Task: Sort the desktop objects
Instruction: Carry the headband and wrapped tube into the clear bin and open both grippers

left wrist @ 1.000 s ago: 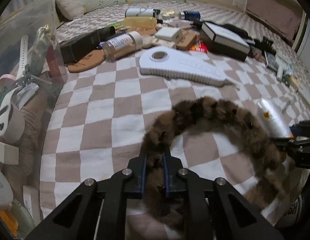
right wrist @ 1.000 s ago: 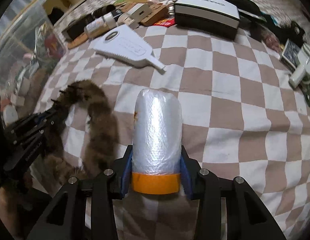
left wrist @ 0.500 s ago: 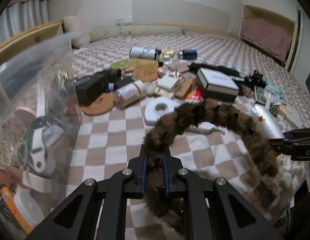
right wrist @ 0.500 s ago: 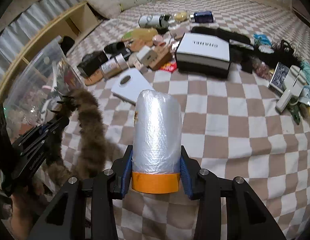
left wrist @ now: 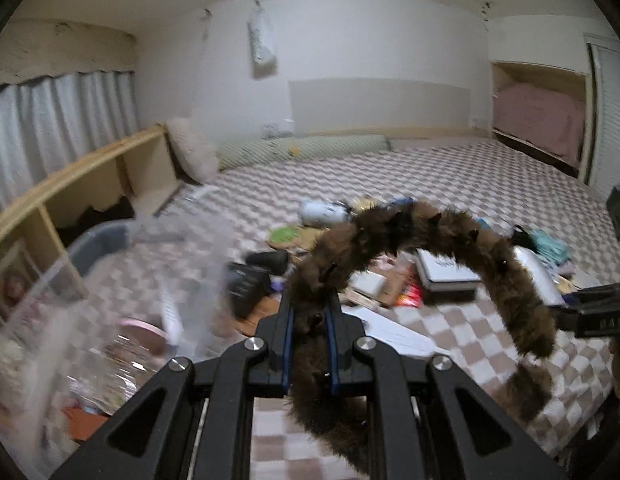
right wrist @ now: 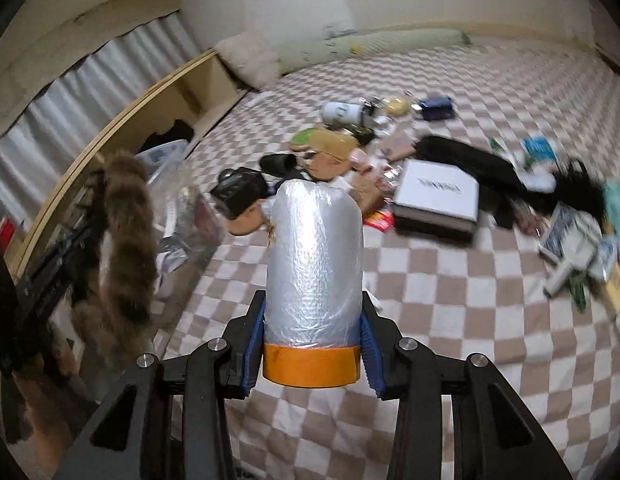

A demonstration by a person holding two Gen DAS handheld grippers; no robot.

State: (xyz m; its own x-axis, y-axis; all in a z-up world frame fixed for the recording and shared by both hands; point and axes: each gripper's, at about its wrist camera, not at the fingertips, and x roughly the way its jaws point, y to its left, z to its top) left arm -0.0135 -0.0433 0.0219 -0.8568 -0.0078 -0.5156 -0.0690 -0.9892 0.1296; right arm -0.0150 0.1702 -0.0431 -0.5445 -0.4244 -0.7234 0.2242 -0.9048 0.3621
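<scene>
Holding 2 things at once: your left gripper point(left wrist: 310, 334) is clamped on the brown furry headband point(left wrist: 410, 240), and your right gripper point(right wrist: 313, 340) is pinched on the bubble-wrap roll with the orange end point(right wrist: 314, 272). Both were low over the checkered bedspread point(right wrist: 450, 312) 1 s ago; now both are lifted clear, headband dangling in an arc off the left jaws, views tilted up to the wall. That suggests pickup is done and you're in the carry step. Clear plastic bin point(left wrist: 121, 280) sits near on the left, blurred, already holding bits; likely the drop spot. Further out the pile of 10+ unsorted items remains, including the white box point(right wrist: 436, 200) and black case point(right wrist: 239, 190). Plenty left.
</scene>
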